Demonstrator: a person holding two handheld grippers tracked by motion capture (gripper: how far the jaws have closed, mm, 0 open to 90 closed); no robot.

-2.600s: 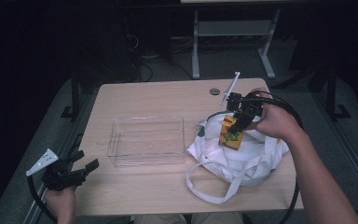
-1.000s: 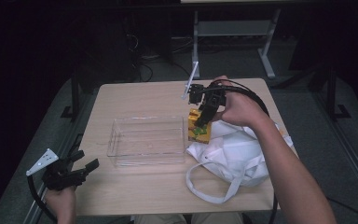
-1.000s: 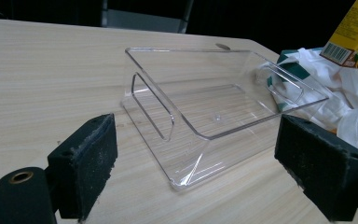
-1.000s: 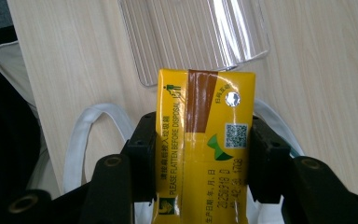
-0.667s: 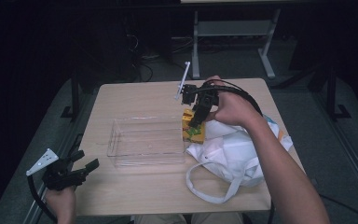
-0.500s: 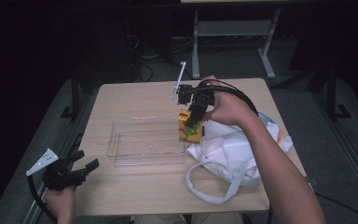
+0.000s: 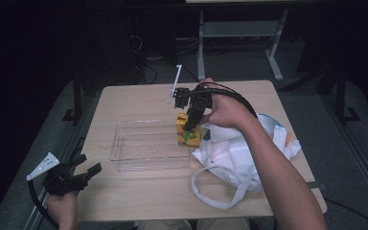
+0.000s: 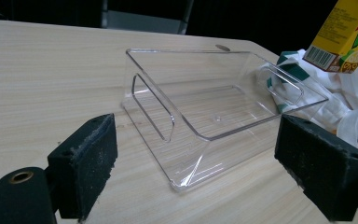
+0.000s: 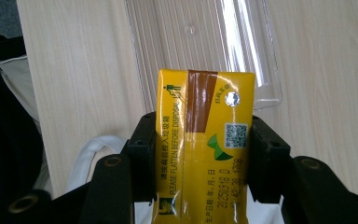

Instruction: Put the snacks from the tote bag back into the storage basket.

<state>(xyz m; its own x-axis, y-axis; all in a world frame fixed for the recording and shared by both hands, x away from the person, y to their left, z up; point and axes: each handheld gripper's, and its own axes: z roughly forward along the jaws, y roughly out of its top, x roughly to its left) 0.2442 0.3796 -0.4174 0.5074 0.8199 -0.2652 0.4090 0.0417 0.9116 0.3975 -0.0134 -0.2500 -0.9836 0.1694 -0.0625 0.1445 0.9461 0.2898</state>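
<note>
Carried left from above the bag [image 7: 239, 155], the carton [image 7: 188, 130] now hangs at the right end of the clear bin [image 7: 148, 151], clamped between the jaws of the right gripper [image 7: 191, 125]. The left gripper [image 7: 88, 175] waits off the table's [image 7: 139, 201] near-left corner, jaws wide apart.

A yellow drink carton [image 7: 188, 130] with a brown strip and foil straw hole is held off the bench, upright, at the right end of a clear plastic tray [image 7: 148, 148] — beside the white bag [image 7: 239, 153].
</note>
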